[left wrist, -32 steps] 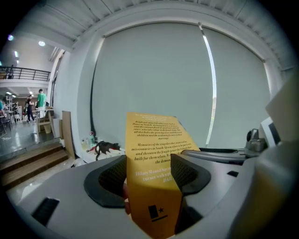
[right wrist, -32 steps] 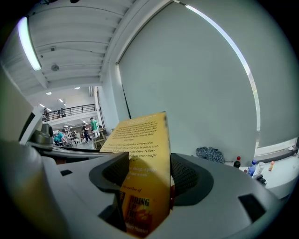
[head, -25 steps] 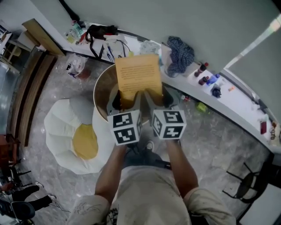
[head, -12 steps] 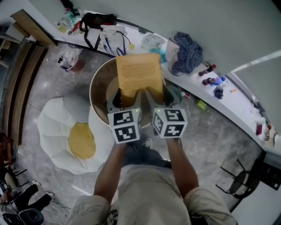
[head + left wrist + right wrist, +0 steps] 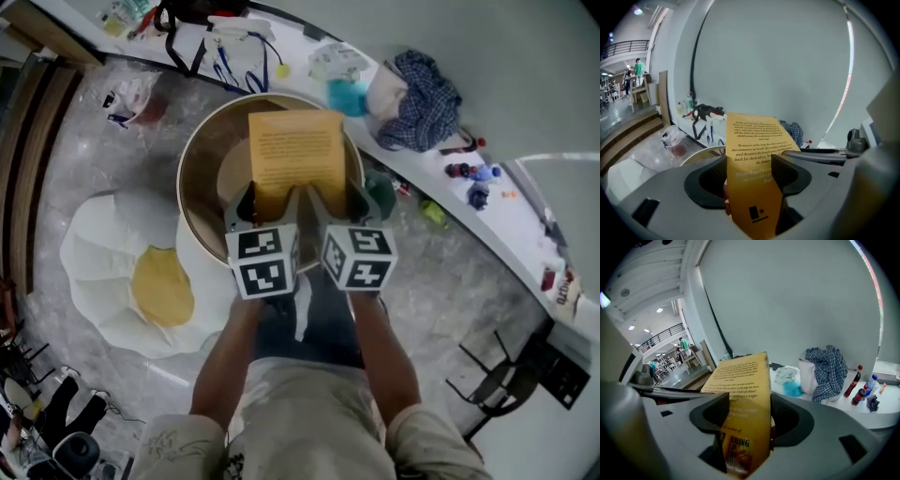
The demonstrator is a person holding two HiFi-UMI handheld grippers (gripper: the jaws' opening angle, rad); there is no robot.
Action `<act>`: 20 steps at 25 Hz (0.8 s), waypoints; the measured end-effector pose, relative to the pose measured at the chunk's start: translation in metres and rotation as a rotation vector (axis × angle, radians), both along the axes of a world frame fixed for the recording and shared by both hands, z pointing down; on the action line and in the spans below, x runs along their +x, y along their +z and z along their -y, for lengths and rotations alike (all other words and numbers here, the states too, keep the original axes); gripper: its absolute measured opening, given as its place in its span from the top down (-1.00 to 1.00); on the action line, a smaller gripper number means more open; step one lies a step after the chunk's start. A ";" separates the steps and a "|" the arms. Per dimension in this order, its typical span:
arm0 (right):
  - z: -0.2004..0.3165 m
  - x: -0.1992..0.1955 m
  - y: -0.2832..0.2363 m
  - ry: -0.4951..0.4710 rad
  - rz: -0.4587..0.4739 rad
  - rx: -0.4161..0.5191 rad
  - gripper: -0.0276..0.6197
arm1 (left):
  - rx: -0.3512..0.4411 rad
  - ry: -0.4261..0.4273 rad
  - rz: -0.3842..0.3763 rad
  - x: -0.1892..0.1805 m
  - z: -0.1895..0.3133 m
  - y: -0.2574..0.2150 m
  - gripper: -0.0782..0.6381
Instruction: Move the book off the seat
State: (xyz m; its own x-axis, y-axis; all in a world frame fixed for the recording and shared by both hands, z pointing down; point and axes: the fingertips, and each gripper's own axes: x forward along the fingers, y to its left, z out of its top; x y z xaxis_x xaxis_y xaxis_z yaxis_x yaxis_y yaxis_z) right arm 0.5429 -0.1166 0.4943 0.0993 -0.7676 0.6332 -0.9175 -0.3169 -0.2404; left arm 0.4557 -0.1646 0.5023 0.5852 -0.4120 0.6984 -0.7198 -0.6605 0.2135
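Note:
A yellow-orange book [image 5: 294, 155] with printed text on its cover is held in the air by both grippers, over a round tan seat [image 5: 208, 178]. My left gripper [image 5: 265, 208] is shut on the book's near left edge, and the book [image 5: 757, 176] runs between its jaws in the left gripper view. My right gripper [image 5: 330, 206] is shut on the near right edge, with the book [image 5: 743, 408] clamped between its jaws in the right gripper view. The book's near edge is hidden behind the two marker cubes.
A white petal-shaped floor cushion with a yellow centre [image 5: 141, 281] lies at the left. A long white ledge [image 5: 506, 211] along the wall carries a checked cloth [image 5: 424, 86], bottles [image 5: 469, 171], bags and cables. A black chair frame [image 5: 502, 375] stands at the lower right.
The view has shifted so the seat, cushion and ledge sit lower and nearer the middle of the frame. Both grippers keep their hold on the book over the seat.

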 end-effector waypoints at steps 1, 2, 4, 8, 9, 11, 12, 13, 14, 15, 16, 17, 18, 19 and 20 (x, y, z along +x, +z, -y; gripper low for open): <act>0.002 0.004 0.010 -0.005 0.007 -0.011 0.04 | -0.011 -0.004 0.007 0.004 0.002 0.010 -0.05; 0.005 0.010 0.020 -0.009 0.012 -0.019 0.04 | -0.020 -0.008 0.013 0.009 0.005 0.019 -0.05; 0.012 0.021 0.040 -0.018 0.025 -0.036 0.04 | -0.041 -0.018 0.028 0.020 0.010 0.040 -0.05; 0.025 0.046 0.087 -0.057 0.060 -0.073 0.04 | -0.082 -0.053 0.061 0.043 0.019 0.086 -0.05; 0.028 0.051 0.099 -0.068 0.066 -0.083 0.04 | -0.092 -0.063 0.066 0.048 0.021 0.098 -0.05; 0.032 0.059 0.124 -0.081 0.082 -0.105 0.04 | -0.113 -0.078 0.081 0.055 0.023 0.122 -0.05; 0.033 0.063 0.137 -0.085 0.092 -0.115 0.04 | -0.123 -0.082 0.090 0.059 0.023 0.134 -0.05; 0.033 0.066 0.149 -0.088 0.101 -0.125 0.04 | -0.134 -0.086 0.097 0.062 0.024 0.146 -0.05; 0.034 0.069 0.160 -0.092 0.107 -0.136 0.04 | -0.145 -0.090 0.102 0.064 0.024 0.157 -0.05; 0.034 0.071 0.172 -0.096 0.111 -0.146 0.04 | -0.156 -0.094 0.104 0.066 0.024 0.168 -0.05; 0.034 0.073 0.182 -0.100 0.113 -0.158 0.04 | -0.167 -0.100 0.105 0.068 0.023 0.179 -0.05; 0.033 0.074 0.192 -0.105 0.115 -0.169 0.04 | -0.179 -0.105 0.106 0.069 0.021 0.190 -0.05; 0.031 0.075 0.202 -0.108 0.116 -0.179 0.04 | -0.190 -0.109 0.109 0.070 0.019 0.200 -0.05; 0.029 0.077 0.212 -0.111 0.119 -0.188 0.04 | -0.199 -0.111 0.113 0.071 0.017 0.209 -0.05; 0.027 0.079 0.221 -0.114 0.123 -0.197 0.04 | -0.208 -0.114 0.116 0.073 0.014 0.218 -0.05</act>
State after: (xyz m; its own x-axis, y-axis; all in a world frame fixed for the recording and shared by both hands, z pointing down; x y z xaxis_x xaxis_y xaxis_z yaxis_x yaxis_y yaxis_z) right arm 0.6222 -0.1432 0.7150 -0.0682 -0.6299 0.7737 -0.9176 -0.2649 -0.2965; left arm 0.5292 -0.1789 0.7205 0.4541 -0.3108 0.8350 -0.8147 -0.5242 0.2479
